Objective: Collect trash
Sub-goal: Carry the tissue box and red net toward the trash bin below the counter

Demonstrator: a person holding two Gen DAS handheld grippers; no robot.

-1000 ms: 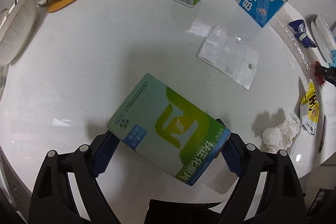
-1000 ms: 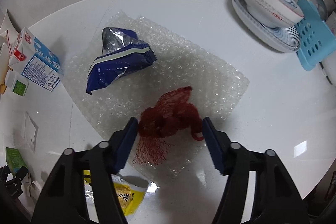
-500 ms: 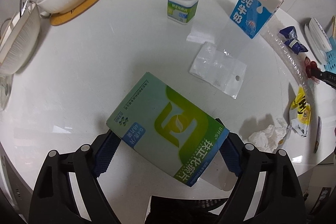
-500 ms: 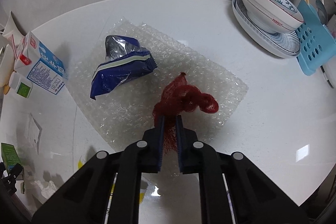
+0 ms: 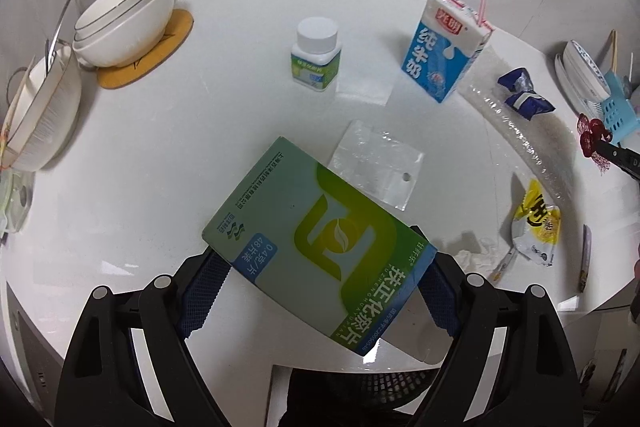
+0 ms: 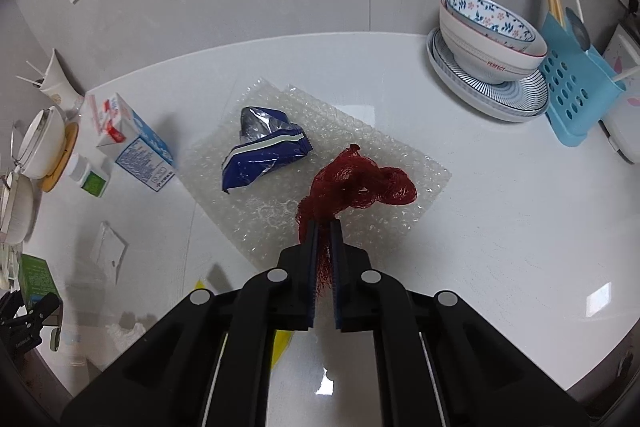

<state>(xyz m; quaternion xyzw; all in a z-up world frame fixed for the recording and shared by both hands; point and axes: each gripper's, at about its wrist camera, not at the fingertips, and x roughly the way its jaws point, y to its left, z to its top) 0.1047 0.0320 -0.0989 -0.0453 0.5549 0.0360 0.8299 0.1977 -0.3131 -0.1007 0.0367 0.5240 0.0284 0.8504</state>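
Red mesh net bag, bunched up, is pinched between the 2 blue pads of the right gripper, jaws nearly together on its lower strands; the bulk hangs over the clear bubble-wrap sheet, prob. lifted off it, though contact is hard to judge. A crumpled blue foil snack wrapper lies on the same sheet, just left of the net. The left gripper is clamped on a green-and-white cardboard medicine box, held tilted above the white round table. Behind the box, on the table: a flat clear plastic bag, a white-capped pill bottle and a blue-and-white milk carton w/ straw, upright. Right of the box sit a crumpled white tissue and a yellow snack packet.
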